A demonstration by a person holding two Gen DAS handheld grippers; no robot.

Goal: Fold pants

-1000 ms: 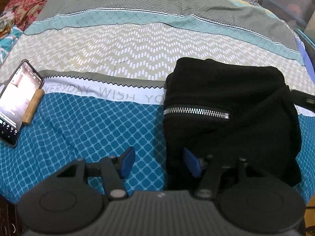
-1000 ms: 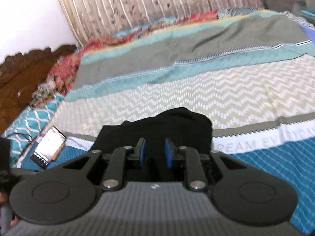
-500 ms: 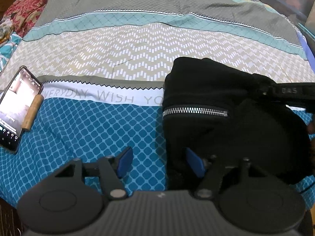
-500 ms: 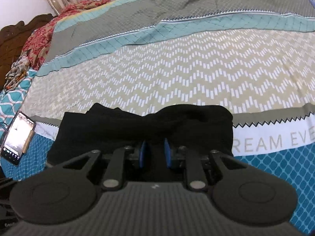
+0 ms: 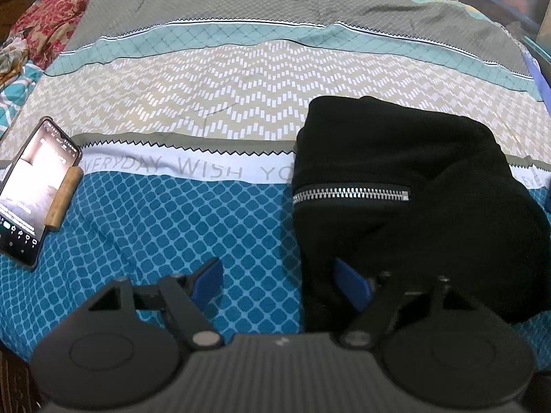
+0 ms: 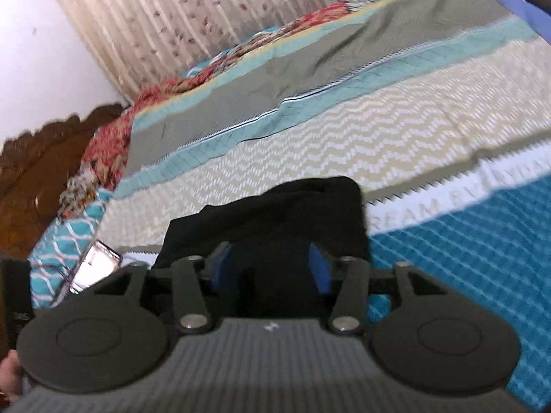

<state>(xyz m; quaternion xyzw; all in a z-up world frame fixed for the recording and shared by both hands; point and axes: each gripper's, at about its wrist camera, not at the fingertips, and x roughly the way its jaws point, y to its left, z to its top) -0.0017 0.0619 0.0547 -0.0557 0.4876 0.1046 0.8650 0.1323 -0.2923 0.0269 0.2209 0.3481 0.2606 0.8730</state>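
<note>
Between opening right fingers (image 6: 320, 268): folded pants (image 6: 296, 213).

One pair of black pants (image 5: 396, 158) lies on one patterned bedspread (image 5: 241, 110). One phone (image 5: 31, 189) lies there. Two grippers show, the left gripper (image 5: 280, 280) and the right gripper (image 6: 272, 265).

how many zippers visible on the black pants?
1. A silver zipper runs level across the near-left part of the folded black pants in the left wrist view. The right wrist view shows none; others may be hidden inside the folds.
</note>
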